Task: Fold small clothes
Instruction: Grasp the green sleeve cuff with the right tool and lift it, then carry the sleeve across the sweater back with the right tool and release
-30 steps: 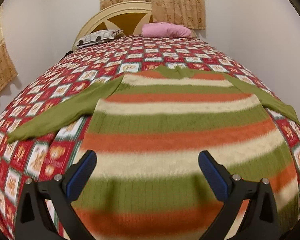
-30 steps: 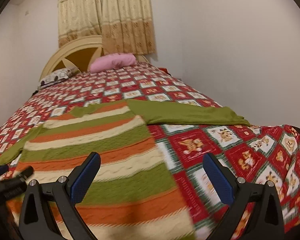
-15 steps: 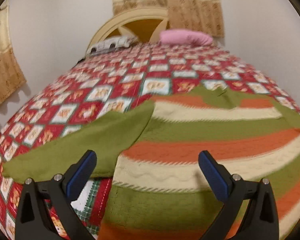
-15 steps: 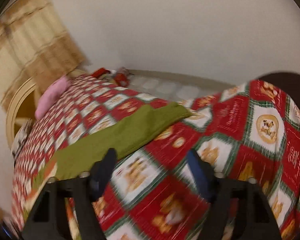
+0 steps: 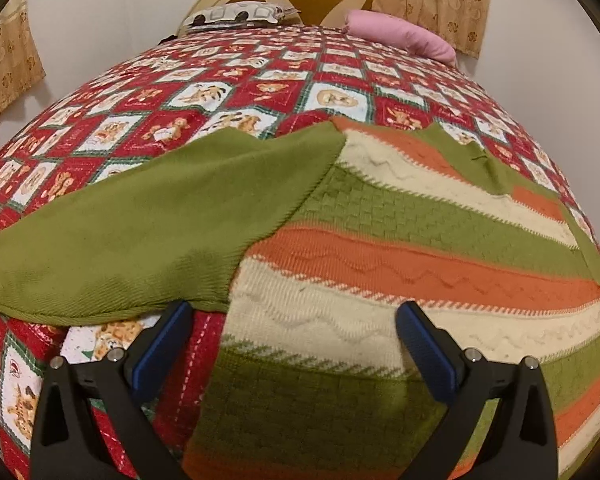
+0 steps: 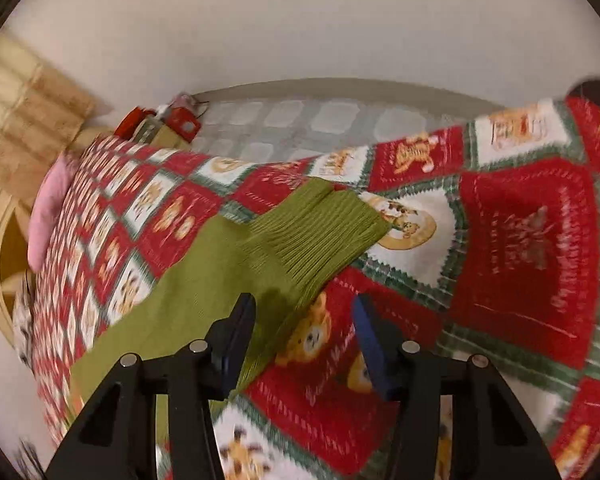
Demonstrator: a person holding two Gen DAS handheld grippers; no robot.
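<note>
Left wrist view shows a striped sweater (image 5: 400,248) in green, orange and cream lying flat on a red patchwork quilt (image 5: 227,92), its plain green left sleeve (image 5: 139,240) stretched out to the left. Your left gripper (image 5: 291,344) hovers low over the near edge of the armpit seam, jaws spread wide and holding nothing.

Right wrist view, somewhat blurred, shows the other green sleeve (image 6: 203,292) ending in a ribbed cuff (image 6: 320,232) near the far edge of the bed. Your right gripper (image 6: 304,328) sits just near of that cuff, jaws parted and empty, one finger over the sleeve fabric.

To fold well, pinch each sleeve through both layers close to its edge, lift only slightly, and carry it across the striped body so it lands flat without dragging the quilt.
</note>
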